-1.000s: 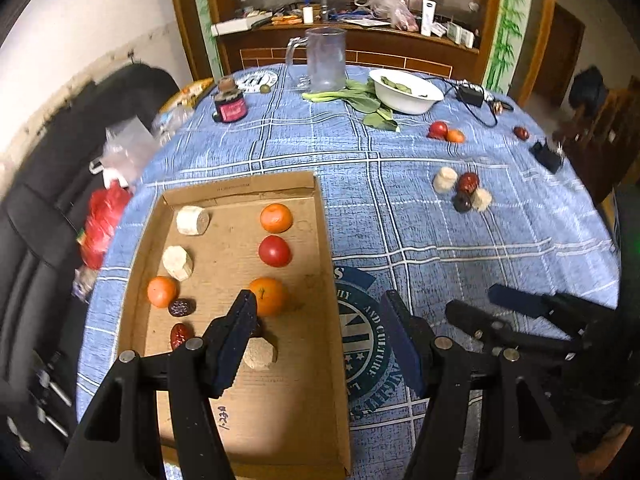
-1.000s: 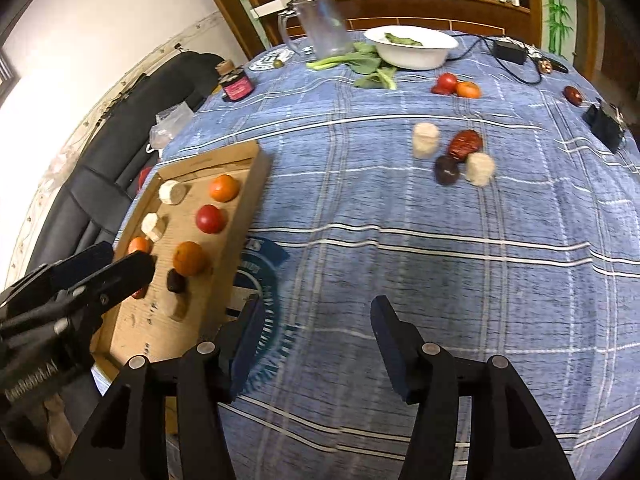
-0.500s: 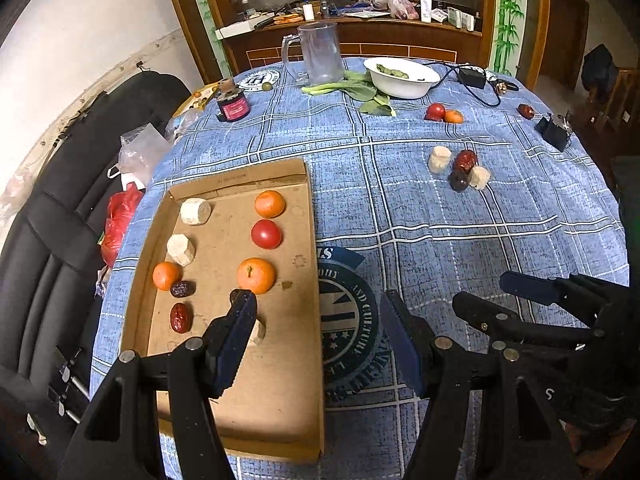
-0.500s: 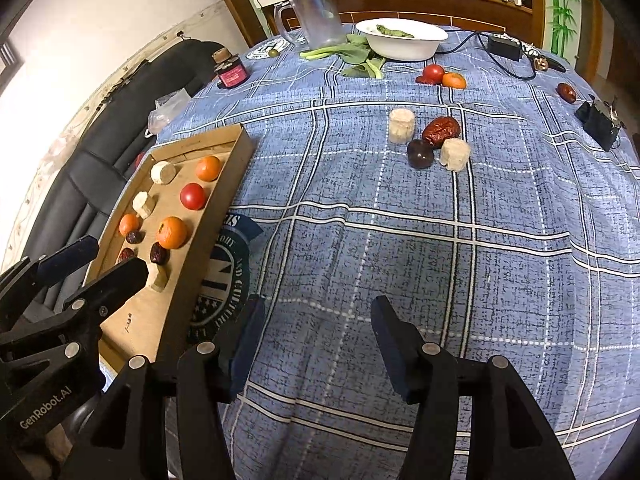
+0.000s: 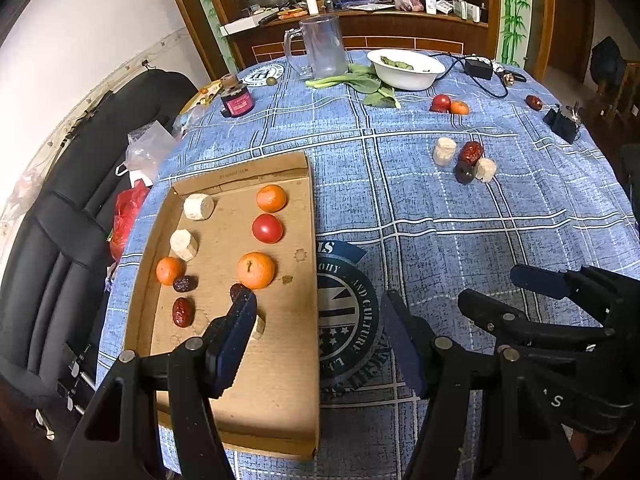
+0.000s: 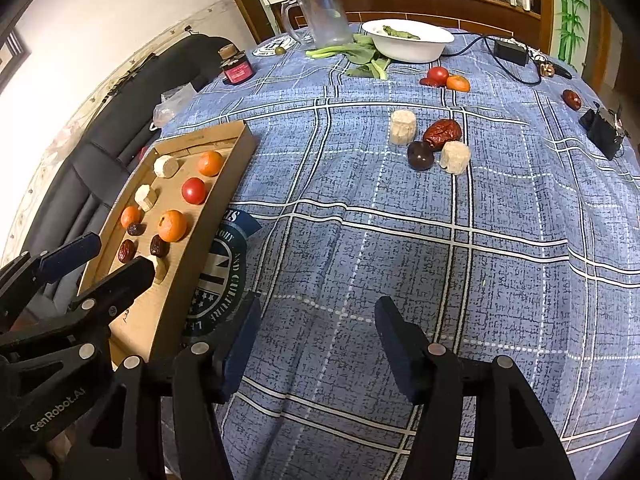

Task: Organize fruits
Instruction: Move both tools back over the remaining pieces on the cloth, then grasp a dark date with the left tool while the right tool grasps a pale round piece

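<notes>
A cardboard tray (image 5: 276, 396) (image 6: 168, 320) lies at the table's left and holds oranges (image 5: 256, 270), a tomato (image 5: 267, 228), pale chunks (image 5: 198, 207) and dried dates (image 5: 183, 311). On the blue cloth at the right sit two pale chunks (image 6: 403, 127), a red date (image 6: 442, 133) and a dark fruit (image 6: 420, 155). Farther back lie a tomato (image 6: 438, 75), a small orange (image 6: 458, 83) and one date (image 6: 571, 99). My left gripper (image 5: 318, 344) is open and empty above the tray's right edge. My right gripper (image 6: 316, 344) is open and empty over bare cloth.
A white bowl (image 6: 408, 38), green leaves (image 6: 364, 60), a clear jug (image 6: 326, 16) and a pink jar (image 6: 237, 68) stand at the back. A black charger and cable (image 6: 510, 50) and a black clip (image 6: 604, 128) lie at the right. A black sofa (image 5: 60, 220) is left of the table.
Both grippers have drawn back and risen, so more of the table shows. Both stay open and empty. No fruit has moved.
</notes>
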Motion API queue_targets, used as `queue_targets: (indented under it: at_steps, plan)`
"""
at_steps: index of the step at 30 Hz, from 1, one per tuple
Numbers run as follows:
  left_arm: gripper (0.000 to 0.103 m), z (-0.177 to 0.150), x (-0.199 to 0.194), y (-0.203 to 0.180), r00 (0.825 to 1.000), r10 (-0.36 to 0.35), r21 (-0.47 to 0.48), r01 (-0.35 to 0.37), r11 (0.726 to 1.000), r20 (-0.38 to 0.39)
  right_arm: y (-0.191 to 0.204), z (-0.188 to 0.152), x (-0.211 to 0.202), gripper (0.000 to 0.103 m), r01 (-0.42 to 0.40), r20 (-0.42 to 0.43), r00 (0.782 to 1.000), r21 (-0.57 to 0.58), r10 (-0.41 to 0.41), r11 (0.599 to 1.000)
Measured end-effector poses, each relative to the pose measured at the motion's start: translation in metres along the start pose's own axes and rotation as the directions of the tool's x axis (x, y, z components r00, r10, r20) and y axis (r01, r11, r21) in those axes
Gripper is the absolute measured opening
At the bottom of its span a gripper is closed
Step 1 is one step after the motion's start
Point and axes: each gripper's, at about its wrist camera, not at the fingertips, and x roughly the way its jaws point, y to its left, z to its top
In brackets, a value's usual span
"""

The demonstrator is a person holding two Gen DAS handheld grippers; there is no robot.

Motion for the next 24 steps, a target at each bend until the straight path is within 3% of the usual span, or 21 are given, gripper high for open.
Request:
queue_targets:
  at_steps: [17,24]
  plan:
    - [0.064,0.002,0.031,-0.012,0.996,-0.008,0.024,0.010,1.000,-0.084,-0.025,-0.001,0.021,0.064,0.014,-0.048,0.999,0.052,-0.011,0.999]
    - [0.064,0.000,0.048,-0.011,0.992,-0.037,0.015,0.039,0.999,-0.124,-0.064,0.017,0.026,0.064,0.049,-0.031,0.998,0.120,-0.046,0.992]
